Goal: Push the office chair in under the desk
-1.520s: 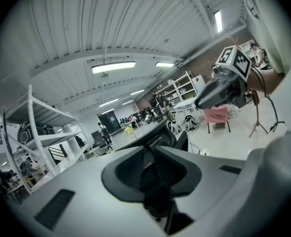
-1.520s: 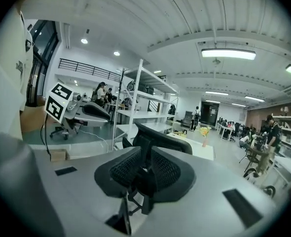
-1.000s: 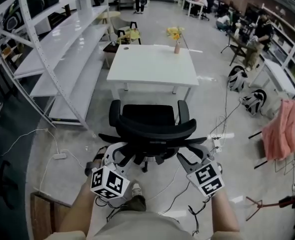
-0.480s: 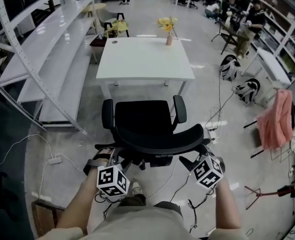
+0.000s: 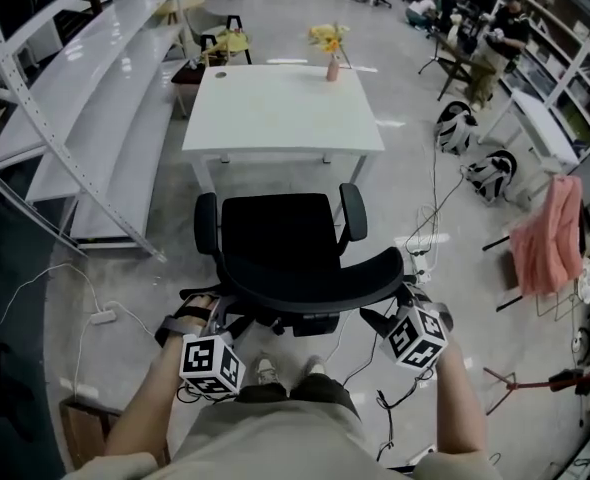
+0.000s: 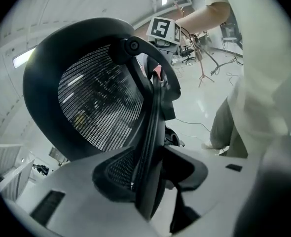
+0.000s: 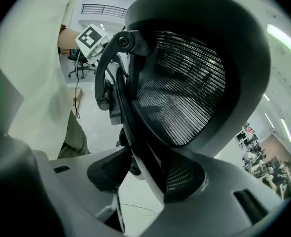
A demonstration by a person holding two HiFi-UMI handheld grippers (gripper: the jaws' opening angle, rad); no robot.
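Note:
A black office chair (image 5: 275,226) stands with its seat facing the white desk (image 5: 275,108), just short of the desk's front edge. I stand behind its mesh backrest (image 5: 315,283). My left gripper (image 5: 220,316) is at the backrest's left end and my right gripper (image 5: 383,316) at its right end. Both sets of jaws have just been opening. In the left gripper view the backrest's rim (image 6: 153,132) runs between the jaws of the left gripper (image 6: 145,181), with floor showing beside it. The right gripper (image 7: 145,177) straddles the rim (image 7: 135,132) the same way.
White shelving (image 5: 75,88) runs along the left. A vase of yellow flowers (image 5: 328,48) stands at the desk's far edge. Cables and a power strip (image 5: 102,316) lie on the floor at left, more cables (image 5: 420,248) at right. A pink cloth (image 5: 545,238) hangs at right.
Both grippers have come down and in onto the backrest's top rim, one at each end. The chair keeps about the same distance from the desk.

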